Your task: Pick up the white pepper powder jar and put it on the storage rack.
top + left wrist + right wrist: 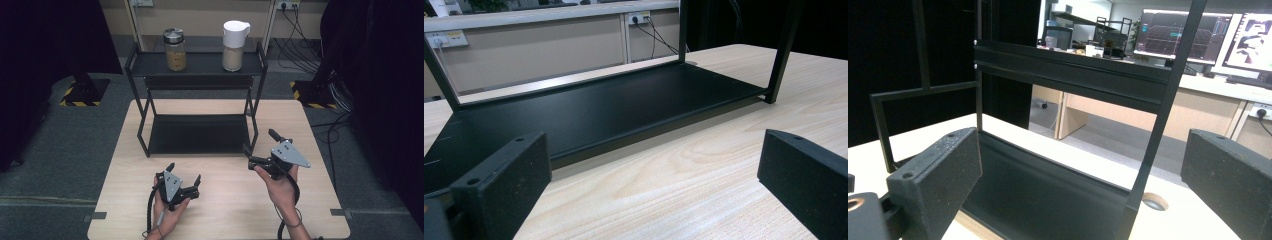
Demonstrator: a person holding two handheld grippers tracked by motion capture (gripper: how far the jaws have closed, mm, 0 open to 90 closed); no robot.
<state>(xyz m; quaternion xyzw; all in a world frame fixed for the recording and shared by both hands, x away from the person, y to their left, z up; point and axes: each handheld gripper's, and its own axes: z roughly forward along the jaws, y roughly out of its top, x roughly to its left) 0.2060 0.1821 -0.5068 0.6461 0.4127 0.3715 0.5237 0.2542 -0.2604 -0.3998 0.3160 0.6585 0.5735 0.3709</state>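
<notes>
A: What's the biggest thing here?

B: The wooden desk (220, 200). On its far half stands a black two-tier rack (197, 95), with its lower shelf (589, 110) flat on the desk and its upper shelf raised on thin posts.

A: Anything on the rack?

B: Two jars on the upper shelf, well apart. The jar with the metal lid (174, 49) is toward the left, the jar with the white lid (234, 45) toward the right. Both hold something tan. The lower shelf carries nothing.

A: And the tongs?

B: The left tongs (184, 176) sit low over the near part of the desk, in front of the rack's lower shelf, jaws spread wide with only bare wood between them. The right tongs (260, 147) are just beside the rack's front right post (1158, 115), also wide open and gripping nothing; in the right gripper view that post stands between the jaws but touches neither.

A: So the jars are untouched?

B: Yes, both stand upright, far from either pair.
</notes>
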